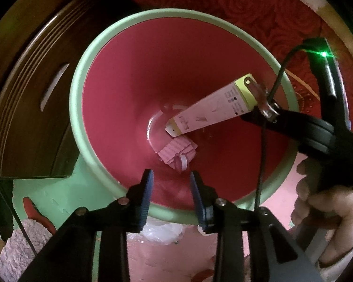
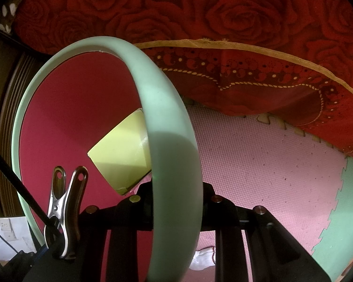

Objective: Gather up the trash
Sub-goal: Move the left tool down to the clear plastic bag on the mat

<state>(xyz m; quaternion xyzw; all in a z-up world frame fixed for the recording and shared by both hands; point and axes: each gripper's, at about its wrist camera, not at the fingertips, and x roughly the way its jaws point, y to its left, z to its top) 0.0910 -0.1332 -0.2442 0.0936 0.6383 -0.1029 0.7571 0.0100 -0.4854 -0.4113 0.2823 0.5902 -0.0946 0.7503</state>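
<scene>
A red bin with a mint-green rim (image 1: 77,117) stands on the floor, seen from above in the left wrist view. Inside lie a long pink and yellow-green carton (image 1: 214,108) and crumpled pink paper (image 1: 176,151) at the bottom. My left gripper (image 1: 171,181) is open and empty over the bin's near rim. My right gripper (image 1: 254,112) reaches over the bin's right rim at the carton's upper end. In the right wrist view the bin rim (image 2: 167,127) hides its fingertips, and the carton's yellow end (image 2: 122,155) sits just beyond them inside the bin.
A dark wooden cabinet (image 1: 30,108) stands left of the bin. A red rose-patterned cloth (image 2: 223,23) hangs behind it. Pink and green foam floor mats (image 2: 258,159) lie around. Clear crumpled plastic (image 1: 162,232) and a fluffy lilac cloth (image 1: 18,249) lie on the floor near the bin.
</scene>
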